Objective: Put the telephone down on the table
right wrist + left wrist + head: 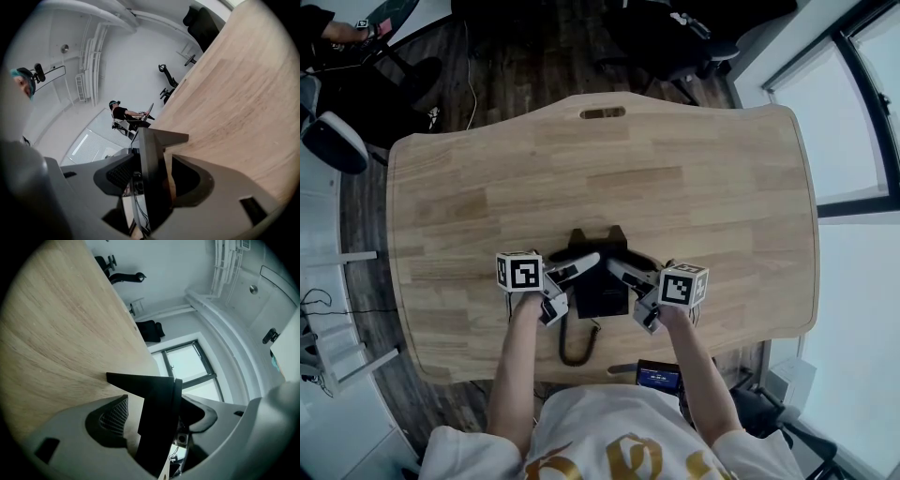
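Note:
The black telephone (pixel 602 281) rests on the wooden table (pixel 675 178) near its front edge, and its curled cord (pixel 574 349) trails toward me. My left gripper (pixel 570 289) sits at the phone's left side and my right gripper (pixel 630 295) at its right side. In the left gripper view the telephone's thin edge (pixel 157 427) stands between the jaws, with a strip of table showing beside the meshed pad (pixel 115 416). The right gripper view shows the same: the telephone's edge (pixel 152 178) sits between spread jaws with a gap at the right pad (pixel 187 180). Both grippers are open.
A small device with a blue screen (pixel 658 376) lies at the table's front edge by my right arm. Office chairs (pixel 675 42) stand beyond the far edge, where the table has a cable slot (pixel 602 113). A person (pixel 337 33) sits at the far left. Windows (pixel 862 122) line the right.

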The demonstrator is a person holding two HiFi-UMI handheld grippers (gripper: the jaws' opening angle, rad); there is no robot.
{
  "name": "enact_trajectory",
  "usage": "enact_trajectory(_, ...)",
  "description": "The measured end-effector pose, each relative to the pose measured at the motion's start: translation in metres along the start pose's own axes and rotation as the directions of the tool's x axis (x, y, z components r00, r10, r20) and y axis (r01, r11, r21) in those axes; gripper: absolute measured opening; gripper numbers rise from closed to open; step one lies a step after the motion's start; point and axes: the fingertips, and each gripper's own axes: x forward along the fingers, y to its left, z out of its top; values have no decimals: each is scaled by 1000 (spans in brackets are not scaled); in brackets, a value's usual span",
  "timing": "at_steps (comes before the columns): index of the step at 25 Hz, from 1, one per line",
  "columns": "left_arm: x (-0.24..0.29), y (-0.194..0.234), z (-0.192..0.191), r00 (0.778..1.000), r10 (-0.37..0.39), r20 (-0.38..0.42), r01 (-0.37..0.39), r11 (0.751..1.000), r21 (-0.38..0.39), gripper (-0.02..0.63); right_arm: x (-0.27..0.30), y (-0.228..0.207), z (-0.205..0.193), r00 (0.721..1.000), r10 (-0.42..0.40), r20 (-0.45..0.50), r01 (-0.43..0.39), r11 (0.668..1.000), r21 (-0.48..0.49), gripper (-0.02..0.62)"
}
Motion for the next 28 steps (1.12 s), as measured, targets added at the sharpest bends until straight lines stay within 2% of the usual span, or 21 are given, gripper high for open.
enact_trajectory(4,-2,0,0,1000,25,16,-25,1000,-11,303,-3,1,2,1000,-29,10,29,999,-18,225)
enact_trajectory(7,-9,1,3,998,58,36,-59,998,11,304,-6,5,6,999,-34,21,34,999,-23,225)
enact_trajectory(12,-33,4,13,984,141,106,-150,984,90,306,-14,11,7,997,-67,28,69,996,-58,225)
enact_trajectory(15,-48,3,15,971,204,125,-223,961,163,306,-26,12,15,985,-146,96,157,981,-111,207)
enact_trajectory(18,-56,-9,11,960,248,132,-275,925,261,305,-41,15,22,956,-230,184,263,948,-179,149)
enact_trajectory(22,-58,-27,2,947,296,121,-320,870,375,304,-53,31,23,933,-266,244,322,919,-228,85)
enact_trajectory(24,-57,-35,-3,939,324,115,-341,834,434,297,-59,42,25,918,-273,287,349,900,-262,52)
enact_trajectory(25,-58,-38,-6,930,346,123,-362,808,465,256,-63,49,26,910,-271,314,360,891,-277,39)
enact_trajectory(27,-64,-43,-8,905,392,165,-419,755,505,81,-69,61,25,899,-263,351,374,877,-301,23)
enact_trajectory(28,-67,-46,-8,895,404,188,-441,737,512,48,-71,67,23,897,-260,357,378,871,-315,21)
